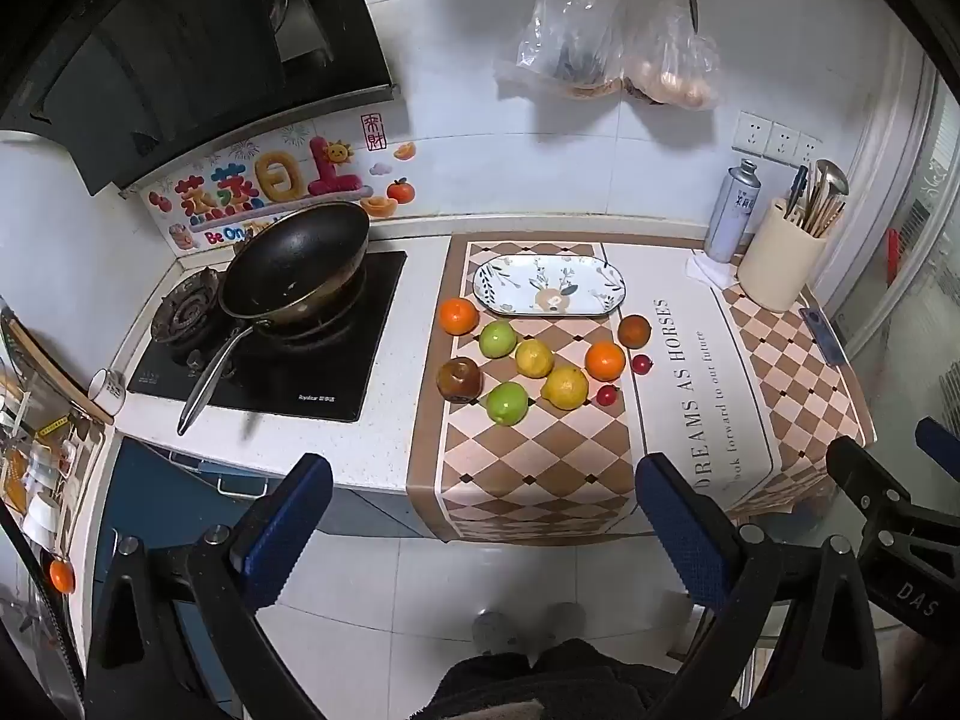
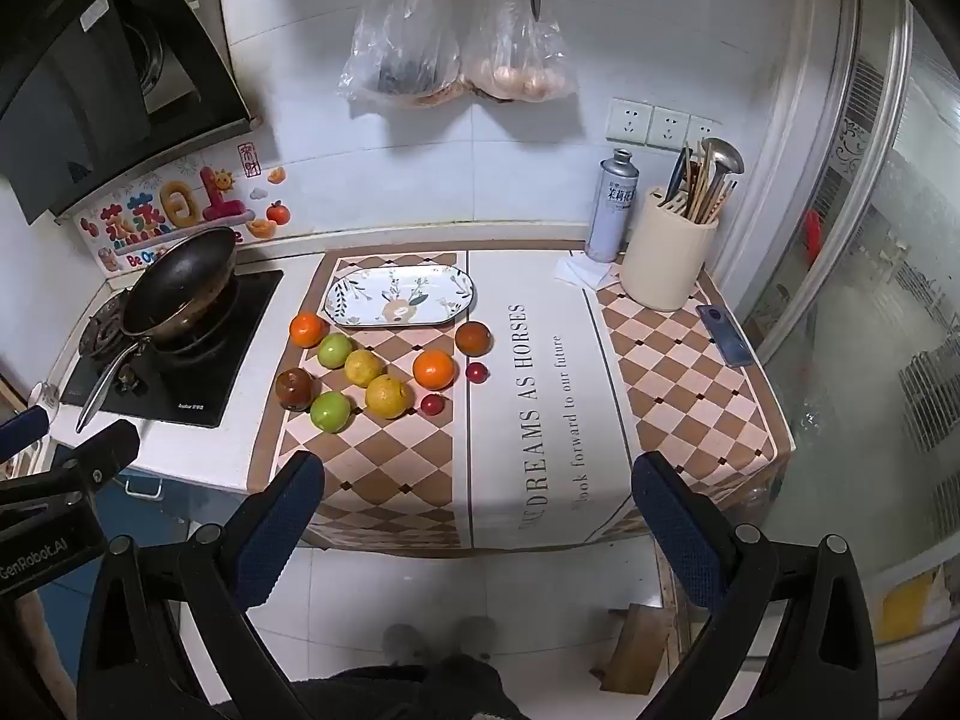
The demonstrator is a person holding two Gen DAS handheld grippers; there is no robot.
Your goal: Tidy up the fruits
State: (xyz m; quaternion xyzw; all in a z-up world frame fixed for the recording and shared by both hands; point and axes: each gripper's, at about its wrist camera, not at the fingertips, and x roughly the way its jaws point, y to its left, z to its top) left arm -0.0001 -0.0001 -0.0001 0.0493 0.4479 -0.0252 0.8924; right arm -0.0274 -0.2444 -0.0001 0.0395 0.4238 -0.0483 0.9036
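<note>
Several fruits lie on a checkered mat (image 1: pixel 528 468) (image 2: pixel 384 474) on the counter: two oranges (image 1: pixel 459 315) (image 2: pixel 433 369), two green fruits (image 1: pixel 507 403) (image 2: pixel 330 411), two yellow lemons (image 1: pixel 565 387) (image 2: pixel 389 396), two dark brown fruits (image 1: pixel 459 380) (image 2: pixel 295 388) and two small red ones (image 1: pixel 607 395) (image 2: pixel 432 403). Behind them sits an empty oval patterned plate (image 1: pixel 549 287) (image 2: pixel 399 295). My left gripper (image 1: pixel 483 483) and right gripper (image 2: pixel 474 483) both hover open before the counter's front edge, well short of the fruit, nothing between their blue fingers.
A black wok (image 1: pixel 297 267) (image 2: pixel 180 285) rests on the stove at left. A spray can (image 1: pixel 733 213) (image 2: pixel 612 207), a utensil holder (image 1: pixel 780 261) (image 2: pixel 669 258) and a phone (image 1: pixel 823 336) (image 2: pixel 725 335) stand at right. Plastic bags (image 1: pixel 606 48) hang on the wall. Glass door at far right.
</note>
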